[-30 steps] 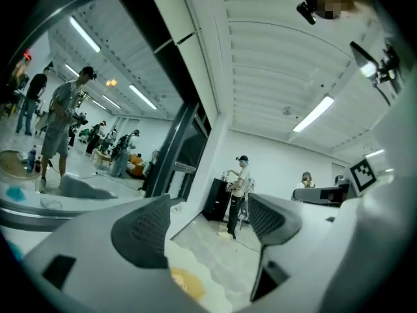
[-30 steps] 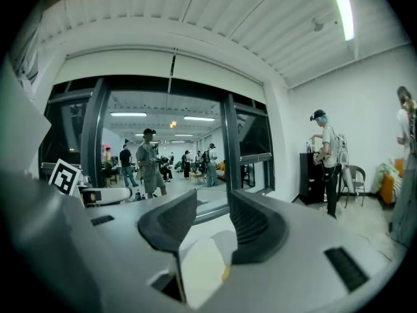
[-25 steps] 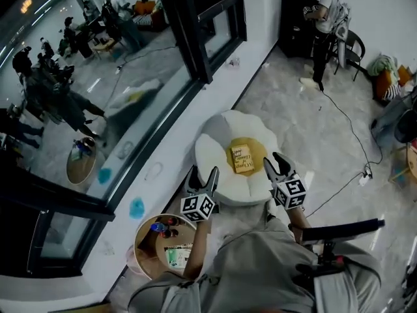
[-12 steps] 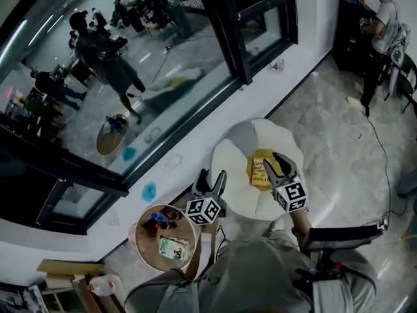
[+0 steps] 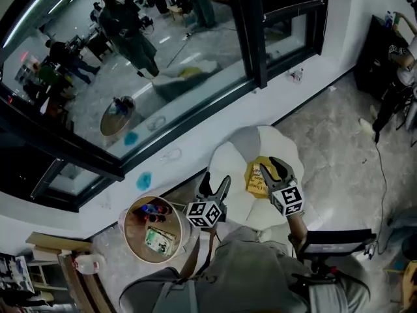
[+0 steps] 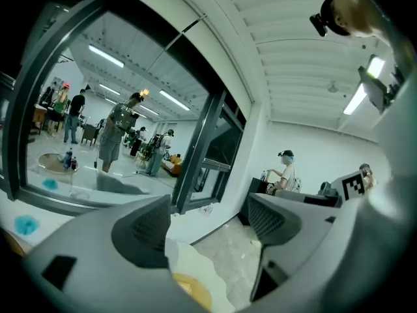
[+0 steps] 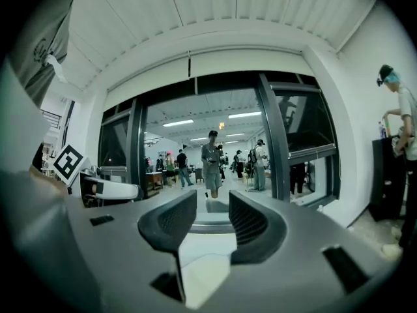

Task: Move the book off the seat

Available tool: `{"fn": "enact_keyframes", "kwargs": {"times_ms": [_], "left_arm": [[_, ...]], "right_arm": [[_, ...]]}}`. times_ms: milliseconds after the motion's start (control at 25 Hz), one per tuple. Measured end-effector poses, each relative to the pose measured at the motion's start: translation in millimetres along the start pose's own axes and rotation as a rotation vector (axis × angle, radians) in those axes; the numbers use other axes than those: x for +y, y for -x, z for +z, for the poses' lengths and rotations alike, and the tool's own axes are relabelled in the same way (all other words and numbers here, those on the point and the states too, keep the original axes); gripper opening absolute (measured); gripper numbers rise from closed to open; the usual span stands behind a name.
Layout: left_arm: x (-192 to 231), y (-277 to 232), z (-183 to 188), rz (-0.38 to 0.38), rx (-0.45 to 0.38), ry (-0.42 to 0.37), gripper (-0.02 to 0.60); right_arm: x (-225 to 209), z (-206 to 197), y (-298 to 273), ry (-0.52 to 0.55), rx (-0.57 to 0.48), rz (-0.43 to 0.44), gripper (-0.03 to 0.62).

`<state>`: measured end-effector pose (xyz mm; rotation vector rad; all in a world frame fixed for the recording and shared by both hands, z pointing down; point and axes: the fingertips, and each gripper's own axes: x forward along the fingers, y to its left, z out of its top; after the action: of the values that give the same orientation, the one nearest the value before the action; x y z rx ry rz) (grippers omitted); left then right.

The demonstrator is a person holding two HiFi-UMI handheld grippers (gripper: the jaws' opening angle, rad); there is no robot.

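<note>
One yellow book [image 5: 253, 180] lies flat on the white flower-shaped seat's [image 5: 228, 168] yellow centre. As I read the head view, its long axis runs roughly 12 to 6. Right gripper [image 5: 273, 169] overlaps its 3 o'clock edge, jaws narrowly apart, gripping nothing. Left gripper [image 5: 214, 184], at 9 o'clock: jaws wide, empty. Round table [image 5: 138, 232], at 8 o'clock: bottles [image 5: 154, 209], green packet [image 5: 159, 240].

A round table [image 5: 137, 230] at my lower left carries bottles [image 5: 152, 210] and a green packet [image 5: 159, 240]. A white jug [image 5: 85, 264] sits near it. Ahead, people [image 5: 127, 25] stand behind a dark-framed window [image 5: 195, 77]. At right, a person [image 5: 401, 70] faces a black cabinet [image 5: 376, 51].
</note>
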<state>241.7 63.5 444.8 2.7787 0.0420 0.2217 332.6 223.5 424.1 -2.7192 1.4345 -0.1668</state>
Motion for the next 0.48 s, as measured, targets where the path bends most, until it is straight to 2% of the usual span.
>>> {"fn": "enact_keyframes", "kwargs": {"times_ms": [160, 280, 480], "left_arm": [[3.4, -47.5, 3.8, -0.035, -0.020, -0.017, 0.379], [0.2, -81.9, 16.1, -0.057, -0.062, -0.015, 0.379], [3.4, -115.4, 12.5, -0.104, -0.081, -0.001, 0.379]], "right_arm": [[-25.7, 1.9, -7.5, -0.008, 0.038, -0.020, 0.153], [-39.9, 7.9, -14.7, 0.036, 0.062, -0.016, 0.153], [-52.2, 6.8, -30.7, 0.100, 0.092, -0.012, 0.153]]}}
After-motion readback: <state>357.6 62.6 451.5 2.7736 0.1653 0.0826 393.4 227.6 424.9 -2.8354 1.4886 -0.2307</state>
